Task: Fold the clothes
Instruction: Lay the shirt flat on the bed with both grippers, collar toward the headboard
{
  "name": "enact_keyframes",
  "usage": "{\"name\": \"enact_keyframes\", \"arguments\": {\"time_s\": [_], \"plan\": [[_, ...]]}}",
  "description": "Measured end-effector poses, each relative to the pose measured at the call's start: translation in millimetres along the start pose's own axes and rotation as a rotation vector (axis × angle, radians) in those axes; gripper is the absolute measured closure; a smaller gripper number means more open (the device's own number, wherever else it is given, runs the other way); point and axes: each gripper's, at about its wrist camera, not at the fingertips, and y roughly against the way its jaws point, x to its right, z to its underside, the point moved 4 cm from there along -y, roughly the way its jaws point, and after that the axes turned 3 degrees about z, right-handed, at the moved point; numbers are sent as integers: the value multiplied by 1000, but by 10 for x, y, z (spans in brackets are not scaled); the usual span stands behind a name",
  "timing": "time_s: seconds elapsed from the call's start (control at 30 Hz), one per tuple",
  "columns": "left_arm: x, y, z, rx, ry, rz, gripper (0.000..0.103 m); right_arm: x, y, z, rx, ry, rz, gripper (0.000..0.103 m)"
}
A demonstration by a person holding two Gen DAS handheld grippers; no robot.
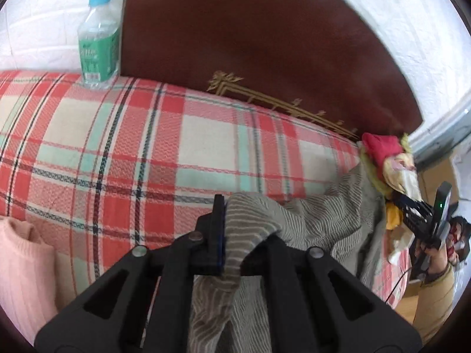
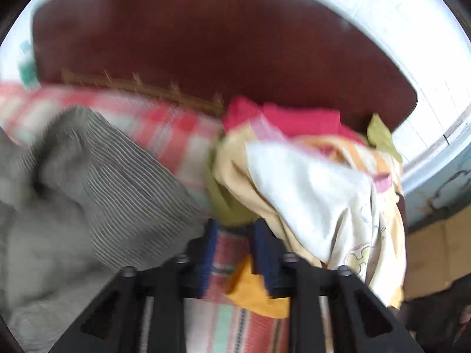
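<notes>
the left gripper (image 1: 228,229) is clamped on a fold of the grey striped shirt (image 1: 323,214), which trails across the plaid bedcover (image 1: 147,135) toward a heap of clothes (image 2: 309,182) — the right gripper (image 2: 235,235) gapes empty just before that heap.

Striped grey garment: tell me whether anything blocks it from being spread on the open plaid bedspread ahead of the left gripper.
Nothing visible does. The left gripper is shut on the striped grey garment, and the plaid bedspread ahead is bare. The water bottle stands at the far edge, the pink sweater at the left, the clothes pile off right.
</notes>
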Motion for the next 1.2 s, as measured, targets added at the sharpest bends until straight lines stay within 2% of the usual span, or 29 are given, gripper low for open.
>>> {"name": "enact_keyframes", "arguments": {"time_s": [0.03, 0.07, 0.13, 0.2, 0.23, 0.43, 0.53, 0.57, 0.6, 0.63, 0.67, 0.73, 0.83, 0.87, 0.93, 0.97, 1.07, 1.17, 1.2], "plan": [[-54, -77, -4, -10, 10, -9, 98, -36, -23, 6, -4, 13, 10, 69], [-99, -130, 1, -14, 15, -19, 98, -123, -17, 10, 11, 54, 20, 63], [-148, -198, 16, -25, 12, -17, 98, -473, 89, 13, 104, 230, 37, 60], [-177, -237, 22, -35, 5, -19, 98, -829, 198, 17, 197, 405, 53, 35], [-179, -241, 19, -37, -2, -15, 98, -1009, 254, 19, 244, 492, 62, 30], [-164, -206, 5, -43, -43, -25, 98, -2087, 567, 48, 512, 1003, 109, 30], [-166, -205, -1, -48, -63, -32, 98, -2343, 494, 47, 552, 1120, 66, 31], [-168, -211, -5, -50, -70, -33, 98, -2380, 481, 35, 566, 1137, 43, 35], [-170, -217, -10, -51, -78, -35, 98, -2419, 470, 19, 558, 1145, 11, 46], [-175, -231, -18, -53, -85, -41, 98, -2437, 460, -23, 523, 1132, -45, 57], [-178, -252, -31, -58, -88, -44, 98, -2428, 459, -92, 474, 1099, -122, 83], [-173, -285, -60, -65, -90, -42, 98, -2309, 504, -302, 408, 965, -267, 82], [-133, -290, -173, -52, -92, -25, 98, -1931, 597, -716, 366, 654, -476, 83], [-114, -294, -232, -45, -88, -18, 98, -1770, 595, -863, 352, 549, -517, 84], [-83, -324, -367, -29, -70, -7, 98, -1521, 498, -1074, 331, 402, -544, 86], [-76, -345, -439, -22, -51, 2, 98, -1409, 433, -1166, 322, 339, -548, 92], [-68, -462, -629, -8, -1, 11, 98, -1257, 192, -1345, 241, 196, -514, 94], [-184, -693, -690, -40, 61, -53, 98, -1274, -41, -1391, 174, 139, -460, 89], [-248, -766, -679, -59, 80, -87, 96, -1248, -96, -1356, 151, 124, -469, 78]]}}
